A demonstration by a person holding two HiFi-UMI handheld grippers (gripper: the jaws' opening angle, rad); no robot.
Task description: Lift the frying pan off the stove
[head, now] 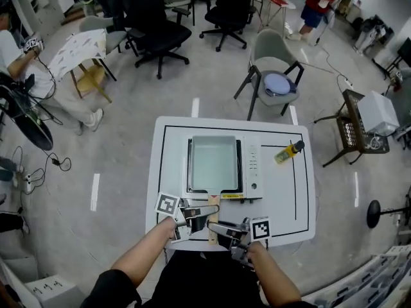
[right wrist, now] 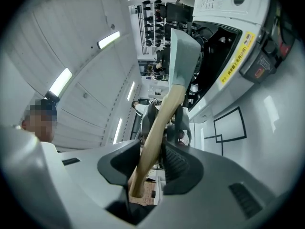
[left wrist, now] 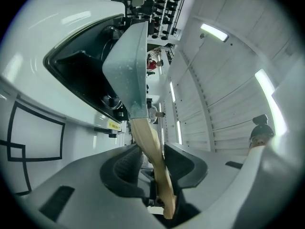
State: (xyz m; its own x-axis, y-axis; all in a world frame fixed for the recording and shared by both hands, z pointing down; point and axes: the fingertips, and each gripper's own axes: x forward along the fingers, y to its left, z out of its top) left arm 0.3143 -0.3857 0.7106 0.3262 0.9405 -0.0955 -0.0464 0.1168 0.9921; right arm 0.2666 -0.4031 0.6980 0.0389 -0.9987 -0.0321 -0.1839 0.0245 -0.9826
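On a white table (head: 289,194), a stove (head: 255,165) carried the square grey frying pan (head: 213,162), its wooden handle (head: 212,204) jutting toward the person. The left gripper (head: 204,219) and right gripper (head: 219,228), jaws part-closed, both clamped that handle.

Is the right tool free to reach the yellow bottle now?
Probably not yet: the right tool is shut on the pan's wooden handle. Otherwise the way to the yellow bottle looks free.
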